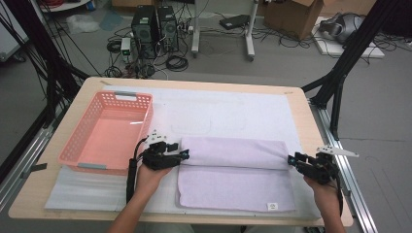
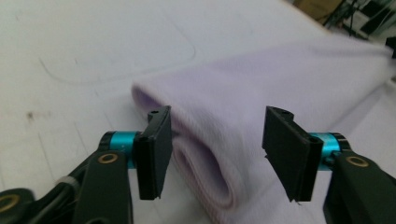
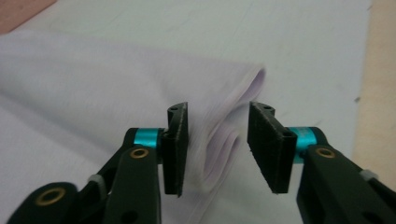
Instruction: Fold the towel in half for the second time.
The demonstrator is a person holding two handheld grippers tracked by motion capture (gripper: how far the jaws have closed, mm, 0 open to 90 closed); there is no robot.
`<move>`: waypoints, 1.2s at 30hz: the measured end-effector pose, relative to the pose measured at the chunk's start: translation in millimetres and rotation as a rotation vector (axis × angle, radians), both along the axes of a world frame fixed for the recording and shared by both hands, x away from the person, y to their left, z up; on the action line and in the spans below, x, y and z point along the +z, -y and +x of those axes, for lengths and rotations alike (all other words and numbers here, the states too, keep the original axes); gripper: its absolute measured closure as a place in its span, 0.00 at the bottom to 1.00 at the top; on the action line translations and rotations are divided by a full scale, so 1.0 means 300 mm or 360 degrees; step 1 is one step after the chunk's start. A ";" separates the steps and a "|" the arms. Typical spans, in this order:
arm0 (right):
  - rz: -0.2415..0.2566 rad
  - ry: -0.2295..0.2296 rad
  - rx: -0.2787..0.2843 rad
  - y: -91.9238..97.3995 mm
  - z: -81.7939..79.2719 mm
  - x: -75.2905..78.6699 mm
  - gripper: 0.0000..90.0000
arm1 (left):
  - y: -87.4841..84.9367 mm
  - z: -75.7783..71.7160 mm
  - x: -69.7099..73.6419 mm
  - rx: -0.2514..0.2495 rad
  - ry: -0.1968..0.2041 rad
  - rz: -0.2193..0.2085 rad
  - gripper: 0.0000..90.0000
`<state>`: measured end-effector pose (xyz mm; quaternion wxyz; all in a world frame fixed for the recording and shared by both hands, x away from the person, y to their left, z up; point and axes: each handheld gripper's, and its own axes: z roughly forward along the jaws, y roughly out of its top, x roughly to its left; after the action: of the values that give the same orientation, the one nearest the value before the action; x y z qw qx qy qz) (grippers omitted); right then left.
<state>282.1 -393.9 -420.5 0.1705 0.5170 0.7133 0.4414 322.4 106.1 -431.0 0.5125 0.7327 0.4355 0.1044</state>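
A lavender towel [image 1: 233, 170] lies on the white mat [image 1: 233, 109], its far part folded over toward me into a thick band. My left gripper [image 1: 183, 154] sits at the band's left end. In the left gripper view its jaws stand apart on either side of the rounded fold of the towel [image 2: 210, 140], and the pads do not press on it, so the left gripper [image 2: 222, 154] is open. My right gripper [image 1: 293, 159] sits at the band's right end. It [image 3: 224, 147] is open too, with the towel's layered edge [image 3: 219, 154] loose between the jaws.
A pink plastic basket [image 1: 75, 127] stands with nothing in it on the table's left side, just beyond my left hand. The wooden table edge [image 1: 305, 121] runs close to the right gripper. Cables, computers and boxes lie on the floor behind the table.
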 end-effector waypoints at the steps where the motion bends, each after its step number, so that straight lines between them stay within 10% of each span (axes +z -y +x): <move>1: -0.0006 0.0006 -0.0013 0.001 0.013 0.011 0.61 | 0.003 0.016 0.005 -0.0005 0.0001 0.0006 0.44; 11: -0.0140 -0.0169 -0.0027 -0.044 0.202 0.010 0.56 | 0.024 0.170 -0.027 0.0072 -0.0141 0.0031 0.44; 19: -0.0242 -0.0313 -0.0037 -0.083 0.279 -0.054 0.69 | 0.047 0.190 -0.063 0.0083 -0.0220 0.0108 0.68; 24: -0.0302 -0.0264 0.0002 -0.097 0.266 -0.053 0.94 | 0.040 0.188 -0.069 0.0032 -0.0209 0.0138 0.95; 36: -0.0215 -0.0009 -0.0006 -0.070 0.158 0.036 0.97 | 0.005 0.107 0.035 0.0008 -0.0003 -0.0003 0.97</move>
<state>329.4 -372.8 -409.6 0.2039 0.5068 0.7411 0.3904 354.5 104.7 -420.3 0.5125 0.7313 0.4378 0.1046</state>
